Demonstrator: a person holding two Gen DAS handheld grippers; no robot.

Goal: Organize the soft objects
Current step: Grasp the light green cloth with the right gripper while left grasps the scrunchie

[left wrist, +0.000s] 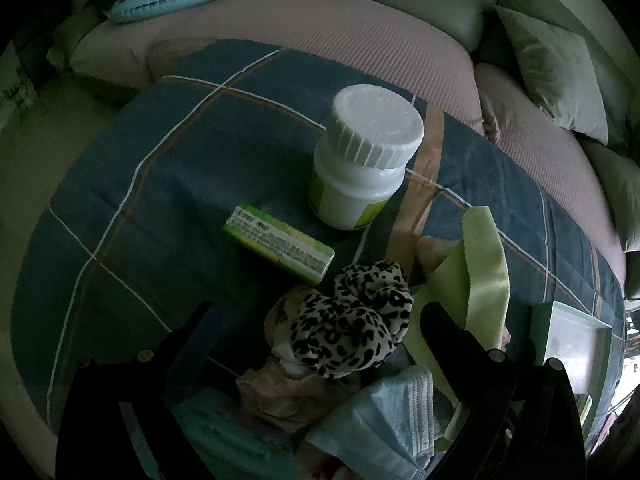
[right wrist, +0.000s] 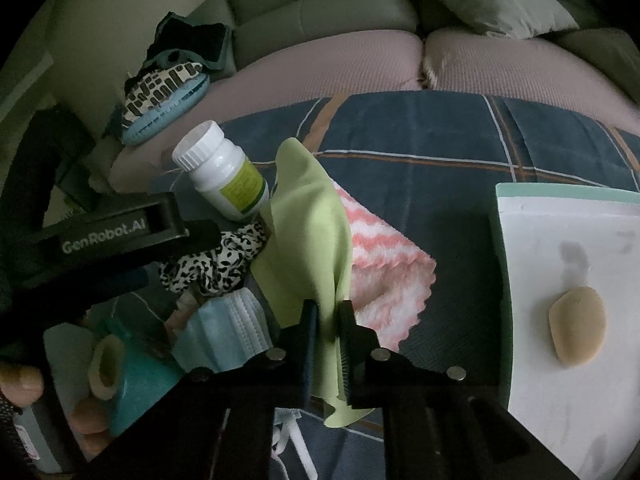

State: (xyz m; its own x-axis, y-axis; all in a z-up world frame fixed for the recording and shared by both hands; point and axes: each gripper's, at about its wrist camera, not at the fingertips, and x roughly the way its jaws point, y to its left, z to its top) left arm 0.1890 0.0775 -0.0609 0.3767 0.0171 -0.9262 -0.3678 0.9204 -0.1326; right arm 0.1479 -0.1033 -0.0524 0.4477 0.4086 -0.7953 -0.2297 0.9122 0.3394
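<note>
My right gripper [right wrist: 328, 340] pinches the thin lime-green microfibre cloth [right wrist: 312, 216], its long axis rising up and away from the jaws over the blue plaid blanket [right wrist: 420, 136]. My left gripper [left wrist: 316, 344] hangs spread over the leopard-print fabric scrunchie [left wrist: 352, 320], nothing gripped. White tray [right wrist: 560, 240] lies right, nearer my right hand.

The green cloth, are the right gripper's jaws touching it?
Touching. In the right wrist view the right gripper has its jaws pinched shut on the green cloth, no gap either side.
</note>
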